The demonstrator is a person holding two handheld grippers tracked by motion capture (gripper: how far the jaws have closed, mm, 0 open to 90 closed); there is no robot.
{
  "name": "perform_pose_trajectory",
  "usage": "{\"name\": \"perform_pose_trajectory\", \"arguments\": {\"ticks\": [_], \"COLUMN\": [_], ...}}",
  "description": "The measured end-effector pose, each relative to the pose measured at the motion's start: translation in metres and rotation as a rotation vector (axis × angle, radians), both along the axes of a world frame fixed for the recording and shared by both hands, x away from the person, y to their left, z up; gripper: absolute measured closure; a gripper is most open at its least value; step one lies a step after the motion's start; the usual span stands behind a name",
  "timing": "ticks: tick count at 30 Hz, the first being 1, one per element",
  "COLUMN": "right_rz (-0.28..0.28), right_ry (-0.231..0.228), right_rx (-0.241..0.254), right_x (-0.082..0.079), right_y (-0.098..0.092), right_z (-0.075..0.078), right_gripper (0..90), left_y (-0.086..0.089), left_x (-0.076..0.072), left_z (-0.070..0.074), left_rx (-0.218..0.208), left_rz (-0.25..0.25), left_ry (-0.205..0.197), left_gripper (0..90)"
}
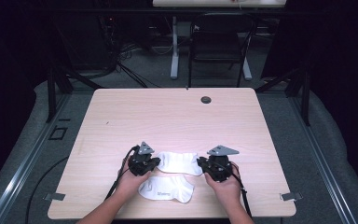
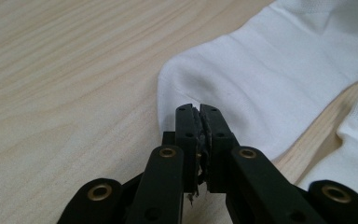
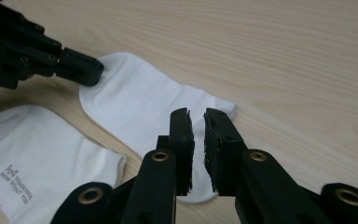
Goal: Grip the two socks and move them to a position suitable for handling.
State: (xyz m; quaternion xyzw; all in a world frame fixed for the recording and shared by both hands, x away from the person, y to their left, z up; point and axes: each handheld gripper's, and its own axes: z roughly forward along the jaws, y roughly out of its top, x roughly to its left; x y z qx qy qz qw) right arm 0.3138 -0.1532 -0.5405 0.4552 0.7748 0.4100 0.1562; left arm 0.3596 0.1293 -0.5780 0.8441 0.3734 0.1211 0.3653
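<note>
The person's forearms are seen coming in at the bottom edge of the high view, nearest the camera, with a gripper being held in each hand. Beneath everything, the pale wooden surface is lying broad and mostly bare, with a small dark round grommet set near its far edge.

Two white socks are resting near the front edge of the surface. The far sock is stretched flat between the two grippers; the near sock, which carries small grey lettering, is lying just in front of it, and the two are seen almost touching.

The left gripper is being held at the left end of the far sock. In the left gripper view its jaws are pressed together over the sock's rounded edge; whether a fold of fabric is being pinched between them cannot be told.

The right gripper is being held at the sock's other end. In the right gripper view its jaws are standing slightly apart with a narrow gap, hanging over the sock's end, and no fabric is being gripped between them.
</note>
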Motion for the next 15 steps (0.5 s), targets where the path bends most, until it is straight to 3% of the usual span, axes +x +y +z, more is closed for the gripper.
{"name": "perform_pose_trajectory", "arguments": {"ticks": [4,7,13,15], "right_rz": [-0.001,-0.025,-0.028,-0.035], "right_ry": [0.021,0.058,0.099,0.106], "right_rx": [-0.092,-0.077,-0.129,-0.107], "right_x": [0.012,0.021,0.032,0.035], "right_y": [0.013,0.011,0.01,0.011], "right_z": [-0.017,-0.025,-0.034,-0.034], "right_gripper": [81.0,81.2,83.7,84.5], "left_y": [0.001,0.003,0.009,0.011], "left_x": [0.0,-0.001,-0.002,-0.004], "left_z": [0.0,0.0,0.001,0.0], "left_rx": [-0.001,0.003,0.005,-0.005], "left_rz": [0.003,0.006,0.005,0.011], "left_ry": [-0.002,-0.003,0.006,0.006], "left_gripper": [86.0,85.8,85.7,85.6]}}
